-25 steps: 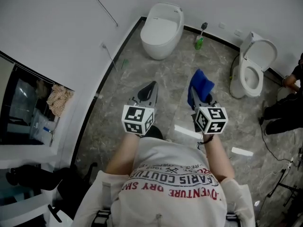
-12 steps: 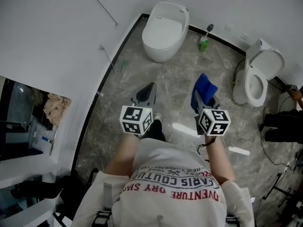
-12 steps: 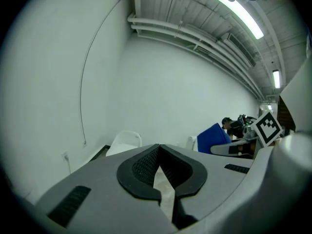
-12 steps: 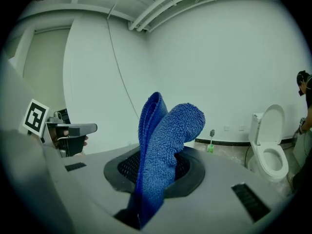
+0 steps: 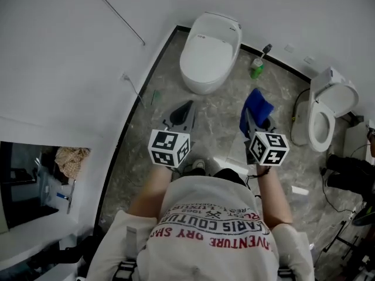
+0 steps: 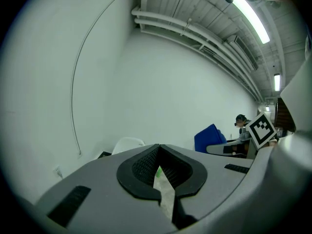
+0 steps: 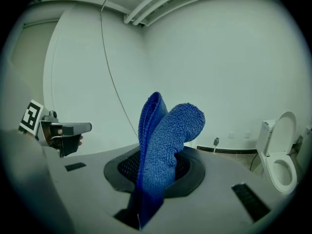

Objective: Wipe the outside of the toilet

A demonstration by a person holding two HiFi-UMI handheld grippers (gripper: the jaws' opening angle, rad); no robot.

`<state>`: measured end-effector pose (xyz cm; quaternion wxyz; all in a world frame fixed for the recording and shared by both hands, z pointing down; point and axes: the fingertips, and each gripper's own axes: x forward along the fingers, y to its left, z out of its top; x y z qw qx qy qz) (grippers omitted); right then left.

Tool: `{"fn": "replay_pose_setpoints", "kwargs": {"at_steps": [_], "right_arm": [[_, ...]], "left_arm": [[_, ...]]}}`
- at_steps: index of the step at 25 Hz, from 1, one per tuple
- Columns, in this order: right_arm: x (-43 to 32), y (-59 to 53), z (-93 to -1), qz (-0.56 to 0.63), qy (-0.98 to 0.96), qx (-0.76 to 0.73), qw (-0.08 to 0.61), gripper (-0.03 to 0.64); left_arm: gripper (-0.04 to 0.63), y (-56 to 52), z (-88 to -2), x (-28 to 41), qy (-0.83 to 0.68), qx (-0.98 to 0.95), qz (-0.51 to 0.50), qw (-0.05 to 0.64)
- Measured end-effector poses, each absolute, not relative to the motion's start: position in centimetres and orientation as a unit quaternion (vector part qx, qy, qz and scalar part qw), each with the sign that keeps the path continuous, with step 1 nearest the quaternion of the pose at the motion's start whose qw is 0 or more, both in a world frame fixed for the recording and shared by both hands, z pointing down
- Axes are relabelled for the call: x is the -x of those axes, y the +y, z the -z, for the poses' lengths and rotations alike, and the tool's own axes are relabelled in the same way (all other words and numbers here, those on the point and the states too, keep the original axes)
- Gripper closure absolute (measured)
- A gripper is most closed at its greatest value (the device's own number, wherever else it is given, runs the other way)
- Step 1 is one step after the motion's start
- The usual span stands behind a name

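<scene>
A white toilet (image 5: 210, 51) with its lid down stands against the far wall, ahead of both grippers and apart from them. In the left gripper view a part of the toilet (image 6: 127, 144) shows above the jaws. My right gripper (image 5: 253, 119) is shut on a folded blue cloth (image 5: 256, 105), which sticks up from the jaws in the right gripper view as a thick fold of blue cloth (image 7: 163, 140). My left gripper (image 5: 186, 110) is held level beside it, shut with nothing in it (image 6: 158, 168).
A second toilet (image 5: 328, 119) with its seat up stands at the right (image 7: 279, 152). A green bottle with a brush (image 5: 257, 67) sits by the back wall between the two toilets. A cable lies by the second toilet; a person's dark shoes (image 5: 345, 174) are at the right edge.
The view has moved forward: both toilets have slid lower in the frame and look nearer. Both grippers keep their pose, and the cloth stays in the right one.
</scene>
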<state>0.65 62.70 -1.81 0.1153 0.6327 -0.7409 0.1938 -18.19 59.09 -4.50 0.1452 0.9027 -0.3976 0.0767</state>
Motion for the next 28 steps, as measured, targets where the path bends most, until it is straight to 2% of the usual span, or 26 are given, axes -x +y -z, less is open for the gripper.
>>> {"fn": "replay_pose_setpoints", "kwargs": {"at_steps": [10,22,28], "right_arm": [[-4.1,48.7,-1.9,-0.220,-0.756,-0.604,0.125,0.545],[-12.8,26.4,-5.4,-0.242,-0.795,-0.532,0.164,0.545],[-16.2,17.8,-8.4,-0.265,-0.783,-0.534,0.178,0.545]], "left_arm": [[0.588,47.4,1.0,15.0,-0.425,-0.884,-0.094,0.169],[0.588,26.7,-1.4,6.3,-0.494,-0.843,-0.099,0.192],[0.588,19.1,-4.2,4.6,-0.499,-0.833,-0.121,0.205]]}}
